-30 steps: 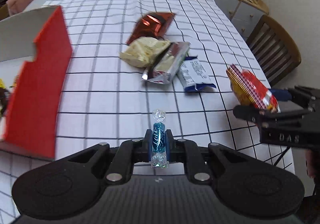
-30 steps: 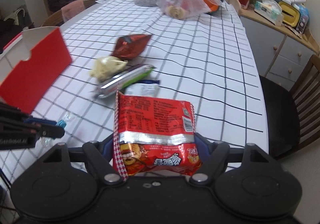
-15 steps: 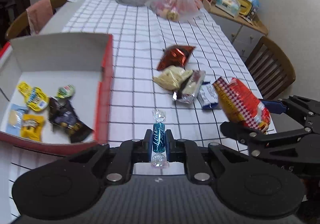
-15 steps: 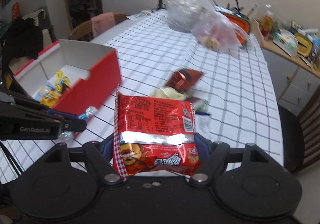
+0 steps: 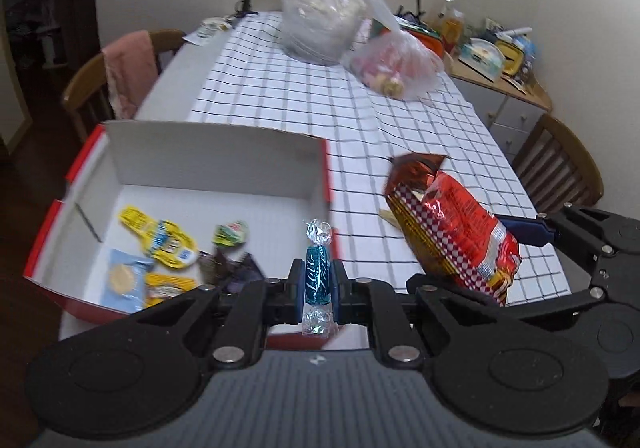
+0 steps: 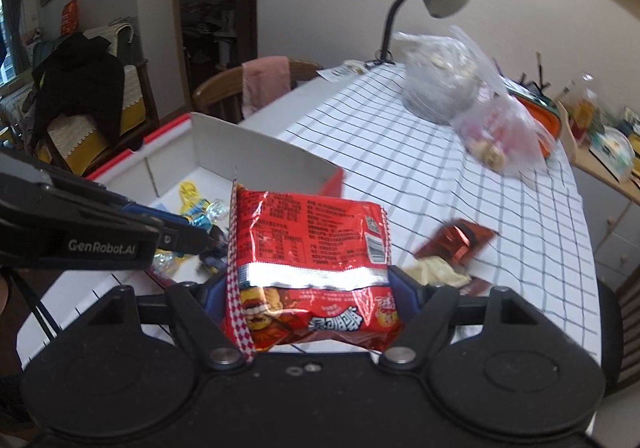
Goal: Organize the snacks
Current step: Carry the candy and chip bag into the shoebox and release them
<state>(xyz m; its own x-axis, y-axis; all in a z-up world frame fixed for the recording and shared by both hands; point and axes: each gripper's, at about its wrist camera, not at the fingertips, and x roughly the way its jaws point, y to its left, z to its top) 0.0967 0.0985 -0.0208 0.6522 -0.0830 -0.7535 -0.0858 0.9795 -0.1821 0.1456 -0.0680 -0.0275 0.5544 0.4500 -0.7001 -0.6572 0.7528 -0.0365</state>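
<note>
Blue-wrapped candy [image 5: 318,277] stands pinched upright in the left gripper [image 5: 317,288], over the near rim of the red box [image 5: 72,176] that holds small sweets. Beside it, the right gripper [image 6: 310,294] clamps a red snack packet [image 6: 308,244] above the checked desk [image 5: 304,104].

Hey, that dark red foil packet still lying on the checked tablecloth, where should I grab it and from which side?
Take the dark red foil packet across its narrow width near the middle, coming down from above. It lies flat on the tablecloth with a crumpled top, so its long edges look free. The pale snack bag sits against its near end, so I'd avoid that end.
</note>
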